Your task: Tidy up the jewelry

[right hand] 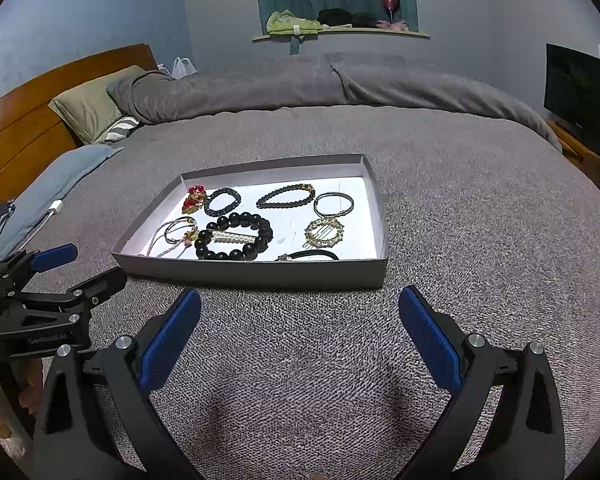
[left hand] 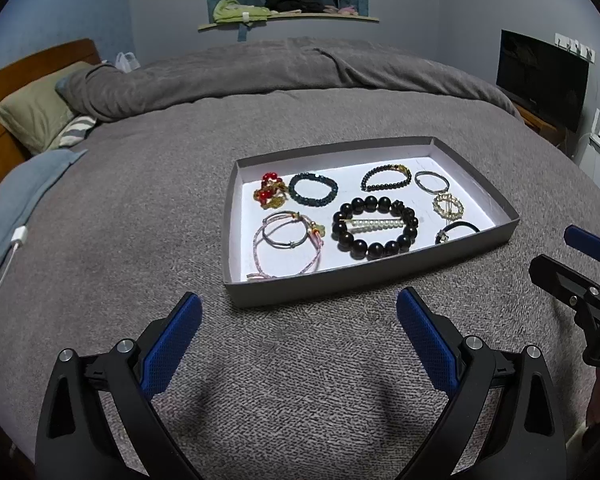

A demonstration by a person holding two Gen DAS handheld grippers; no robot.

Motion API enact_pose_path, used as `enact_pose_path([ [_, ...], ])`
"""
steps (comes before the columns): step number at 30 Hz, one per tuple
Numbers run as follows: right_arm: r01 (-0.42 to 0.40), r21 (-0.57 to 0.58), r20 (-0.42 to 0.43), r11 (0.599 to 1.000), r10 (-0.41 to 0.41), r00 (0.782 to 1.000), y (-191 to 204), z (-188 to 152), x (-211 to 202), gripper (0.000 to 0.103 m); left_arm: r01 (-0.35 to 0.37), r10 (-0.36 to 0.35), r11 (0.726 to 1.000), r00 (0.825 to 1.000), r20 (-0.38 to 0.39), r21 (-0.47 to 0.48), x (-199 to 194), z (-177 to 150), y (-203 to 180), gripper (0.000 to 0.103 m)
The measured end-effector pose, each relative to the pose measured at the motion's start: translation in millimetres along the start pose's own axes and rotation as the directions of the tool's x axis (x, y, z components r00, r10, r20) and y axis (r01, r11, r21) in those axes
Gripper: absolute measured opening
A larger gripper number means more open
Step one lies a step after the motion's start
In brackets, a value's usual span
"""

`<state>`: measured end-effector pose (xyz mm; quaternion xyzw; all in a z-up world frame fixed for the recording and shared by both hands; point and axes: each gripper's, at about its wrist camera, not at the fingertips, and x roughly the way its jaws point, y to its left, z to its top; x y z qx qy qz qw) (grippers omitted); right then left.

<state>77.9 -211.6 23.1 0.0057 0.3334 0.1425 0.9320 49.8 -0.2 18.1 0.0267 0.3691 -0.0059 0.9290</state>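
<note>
- On the bed's grey blanket (left hand: 140, 208) sits a shallow grey tray (left hand: 372, 280), white inside; everything below is placed relative to this tray.
- Within the tray, at its middle, lies a big dark bead bracelet (left hand: 374, 227) with a pearl hair clip (left hand: 376, 224) resting inside its ring.
- Toward the tray's far left corner is a red and gold ornament (left hand: 269, 191), and just beside it a dark teal bead bracelet (left hand: 313, 189).
- Along the tray's far wall lies a slim black bead bracelet (left hand: 386, 178), with a thin silver bangle (left hand: 432, 181) near the far right corner.
- Near the tray's right wall sits a gold ring-shaped brooch (left hand: 448, 205), and nearer than that a black hair tie (left hand: 458, 231).
- By the tray's near left corner lie pink and grey cord bracelets (left hand: 286, 240), looped over each other.
- Short of the tray's near wall, the left tongs (left hand: 299, 320) hover over the blanket, spread wide and holding nothing.
- Also short of the tray's near wall, toward its right end, the right tongs (right hand: 300, 320) hover spread wide, likewise with nothing between them.
</note>
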Motion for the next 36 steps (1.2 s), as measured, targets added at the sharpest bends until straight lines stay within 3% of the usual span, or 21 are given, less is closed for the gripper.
enact_pose_path([
  [26, 0.003, -0.001, -0.006, 1.000, -0.003, 1.000, 0.2, -4.6, 3.2, 0.098, 0.013, -0.013, 1.000, 1.000, 0.006, 0.010, 2.3, -1.3, -1.8, 0.097],
  [36, 0.002, -0.003, -0.010, 1.000, -0.002, 1.000, 1.1, -4.9, 3.7, 0.098, 0.020, -0.020, 1.000, 0.999, -0.031, 0.009, 7.5, -1.6, -2.3, 0.097],
])
